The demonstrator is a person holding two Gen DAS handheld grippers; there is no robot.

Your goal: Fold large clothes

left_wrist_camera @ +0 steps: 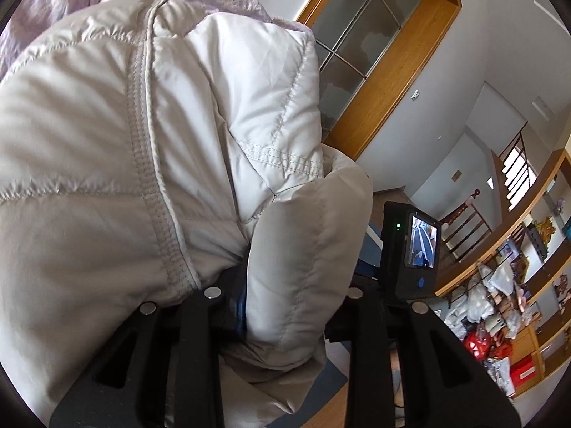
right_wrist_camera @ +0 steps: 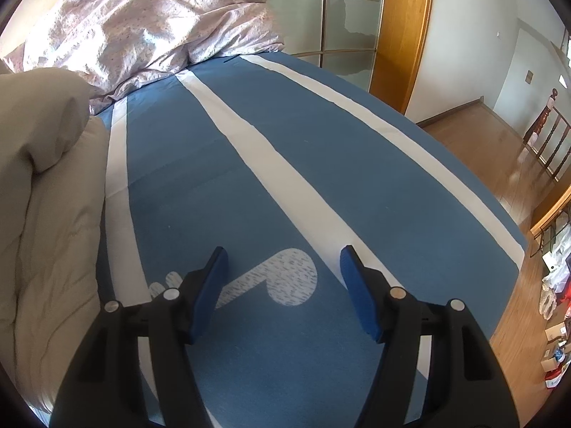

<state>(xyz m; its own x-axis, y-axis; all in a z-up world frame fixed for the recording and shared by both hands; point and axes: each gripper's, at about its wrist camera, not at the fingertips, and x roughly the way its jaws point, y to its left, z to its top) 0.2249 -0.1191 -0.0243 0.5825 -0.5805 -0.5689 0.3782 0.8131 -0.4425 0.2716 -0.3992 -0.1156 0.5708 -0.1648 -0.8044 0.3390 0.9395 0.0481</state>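
A cream quilted puffer jacket fills most of the left wrist view. A thick fold of it bulges between the fingers of my left gripper, which is shut on it. One blue pad shows against the fabric; the other is hidden by it. In the right wrist view the jacket lies bunched at the left on the bed. My right gripper stands open over the blue sheet, with nothing between its blue pads.
The bed has a blue sheet with white stripes. A crumpled lilac duvet lies at its far end. Wooden floor runs along the right side. A cluttered shelf and a wood-framed glass door stand beyond. A black screen unit is nearby.
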